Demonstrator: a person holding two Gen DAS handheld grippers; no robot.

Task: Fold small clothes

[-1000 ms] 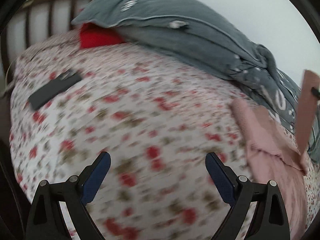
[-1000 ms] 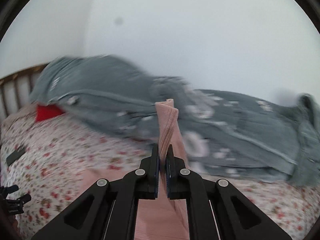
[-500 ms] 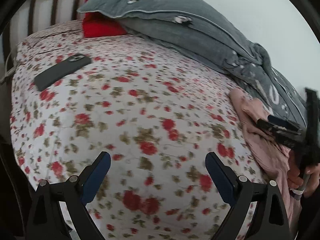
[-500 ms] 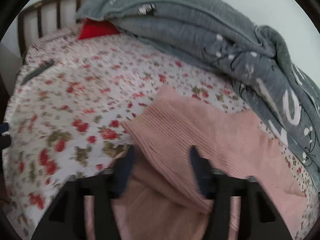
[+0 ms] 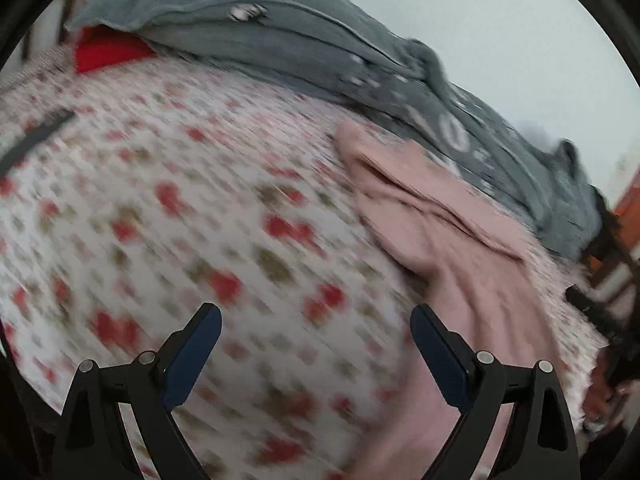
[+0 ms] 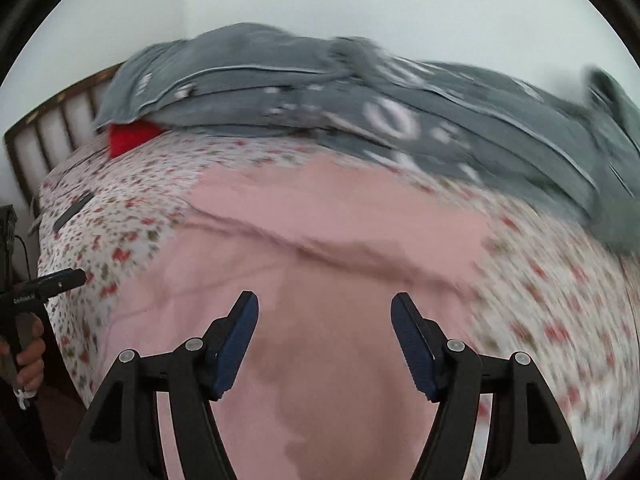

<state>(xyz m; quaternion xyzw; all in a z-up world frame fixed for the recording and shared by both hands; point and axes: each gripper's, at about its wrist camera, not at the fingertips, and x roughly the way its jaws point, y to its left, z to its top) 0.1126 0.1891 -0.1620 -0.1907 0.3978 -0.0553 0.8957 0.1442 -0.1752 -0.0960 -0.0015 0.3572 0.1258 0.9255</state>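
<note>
Lying seemingly under open right claw [image 6: 325, 314]: pink garment [image 6: 340, 216]

A big bed [image 6: 132, 216] fills the room, with a white sheet full of little red flowers. A grey blanket [image 6: 460, 120] is piled along the far side, by a plain pale wall [image 6: 320, 4]. A wooden headboard [image 6: 48, 128] with slats stands far left. Soft daylight.
</note>
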